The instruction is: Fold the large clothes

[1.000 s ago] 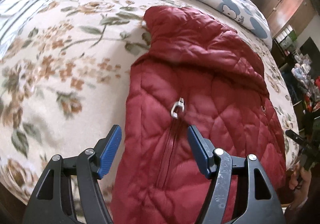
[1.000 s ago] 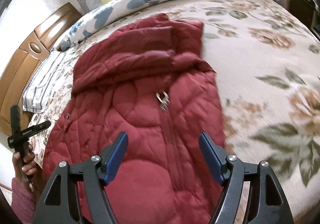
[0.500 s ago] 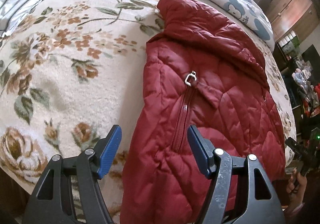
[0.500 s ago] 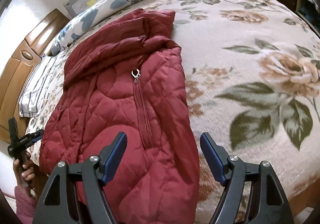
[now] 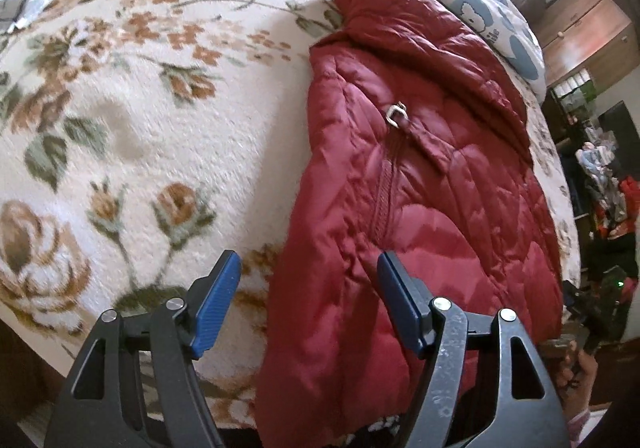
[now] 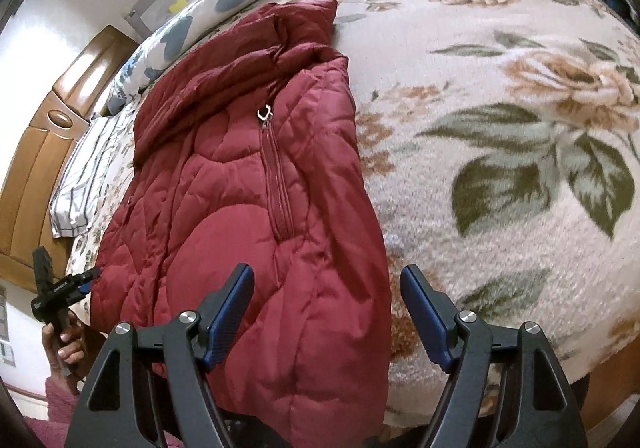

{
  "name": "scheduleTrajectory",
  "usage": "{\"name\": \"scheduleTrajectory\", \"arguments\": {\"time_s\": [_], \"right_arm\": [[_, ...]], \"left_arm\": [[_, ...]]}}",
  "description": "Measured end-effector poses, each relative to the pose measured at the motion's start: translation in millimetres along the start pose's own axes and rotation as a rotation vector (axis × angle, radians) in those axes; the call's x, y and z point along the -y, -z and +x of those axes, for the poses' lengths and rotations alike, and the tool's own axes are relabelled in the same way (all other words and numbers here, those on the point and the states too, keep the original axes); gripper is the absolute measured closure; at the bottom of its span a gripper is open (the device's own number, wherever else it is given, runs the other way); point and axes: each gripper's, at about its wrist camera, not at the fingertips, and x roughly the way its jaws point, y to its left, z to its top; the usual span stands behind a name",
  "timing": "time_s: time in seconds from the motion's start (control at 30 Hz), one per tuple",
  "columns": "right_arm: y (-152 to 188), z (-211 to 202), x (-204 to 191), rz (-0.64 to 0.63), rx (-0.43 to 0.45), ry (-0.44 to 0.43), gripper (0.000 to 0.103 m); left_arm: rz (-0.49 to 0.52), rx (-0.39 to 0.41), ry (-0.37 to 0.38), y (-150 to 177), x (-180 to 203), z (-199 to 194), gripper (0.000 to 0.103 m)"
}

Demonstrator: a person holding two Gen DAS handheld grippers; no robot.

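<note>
The quilted dark-red padded jacket (image 5: 420,208) is lying lengthwise on the floral cream bed blanket (image 5: 140,152), its hem hanging over the bed's near edge. The left tool (image 5: 309,300) is being held released over the jacket's left hem edge, angled steeply down; the right tool (image 6: 327,310) is being held likewise, released, over the right hem edge. Both hem corners should be pinched together, deep enough through the puffy layers.
</note>
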Motion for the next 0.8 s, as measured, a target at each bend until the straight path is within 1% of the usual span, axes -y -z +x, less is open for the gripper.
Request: {"name": "scheduleTrajectory", "arguments": {"time_s": [0.23, 0.4, 0.47, 0.57, 0.8], "right_arm": [[10.1, 2.9, 4.2, 0.028, -0.017, -0.049, 0.026], [18.8, 4.2, 5.2, 0.038, -0.033, -0.065, 0.026], [24.3, 4.1, 4.5, 0.032, -0.037, -0.084, 0.025], [30.3, 5.0, 5.3, 0.036, -0.041, -0.110, 0.025], [38.0, 9.6, 16.7, 0.075, -0.054, -0.156, 0.025]], "left_arm": [[0.027, -0.035, 0.017, 16.2, 6.9, 5.8, 0.032], [0.041, -0.054, 0.027, 26.4, 9.5, 7.7, 0.032], [0.049, -0.059, 0.029, 28.8, 10.5, 7.8, 0.032], [0.061, -0.066, 0.029, 33.6, 12.3, 7.9, 0.029], [0.070, -0.072, 0.034, 39.7, 11.0, 9.0, 0.029]]}}
